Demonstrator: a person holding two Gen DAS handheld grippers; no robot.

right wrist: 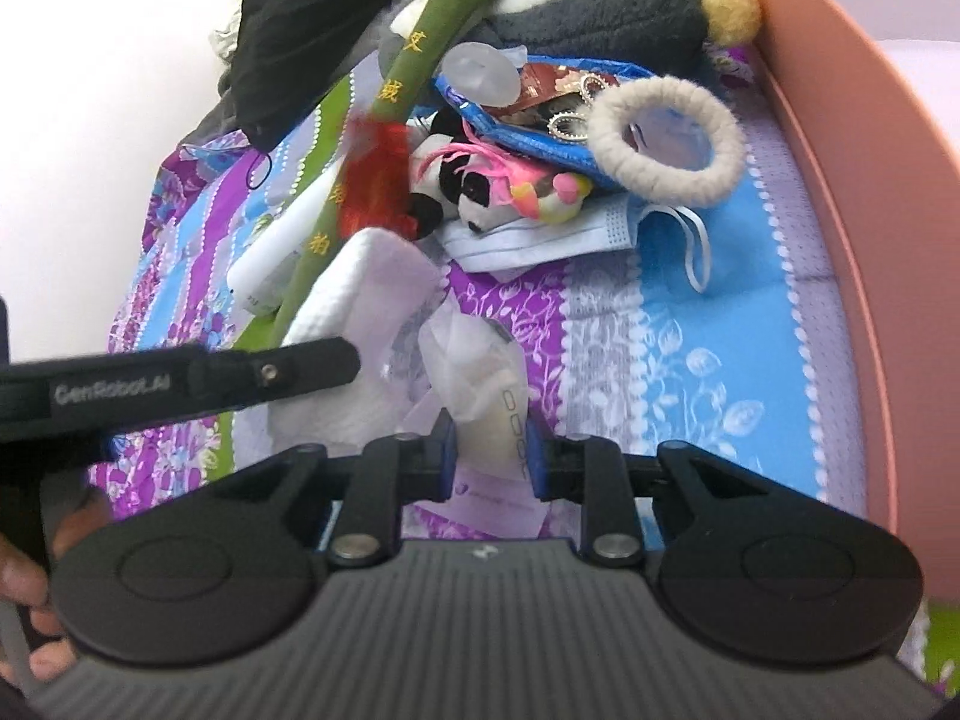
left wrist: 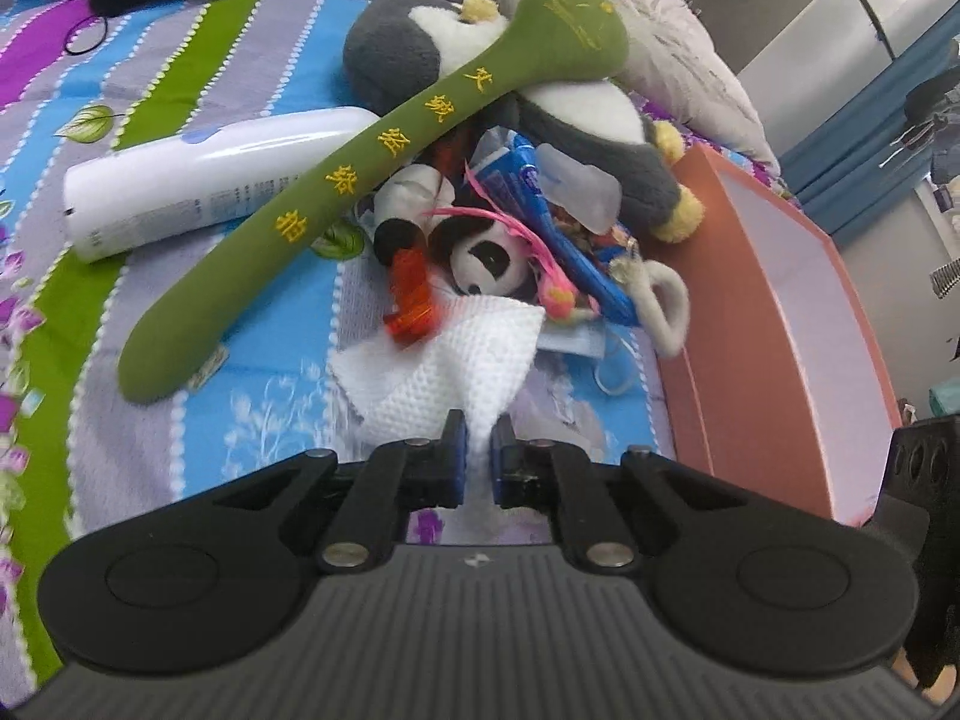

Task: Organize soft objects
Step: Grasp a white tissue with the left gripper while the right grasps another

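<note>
My left gripper (left wrist: 478,435) is shut on the lower corner of a white waffle-textured cloth (left wrist: 462,354), which lies on the striped bedspread in front of a heap of toys. The heap holds a long green plush stick (left wrist: 372,180), a grey penguin plush (left wrist: 600,114) and a small panda plush (left wrist: 492,258). In the right wrist view my right gripper (right wrist: 489,444) is shut on a crumpled clear wrapper with a pale item inside (right wrist: 480,384). That same white cloth (right wrist: 372,288) sits just left of the wrapper.
A salmon-pink open box (left wrist: 780,312) stands along the right side of the bed. A white bottle (left wrist: 198,180), a blue face mask (right wrist: 540,234), a fluffy white ring (right wrist: 666,144) and a blue snack bag (right wrist: 540,138) lie among the toys. A black garment (right wrist: 300,18) lies behind.
</note>
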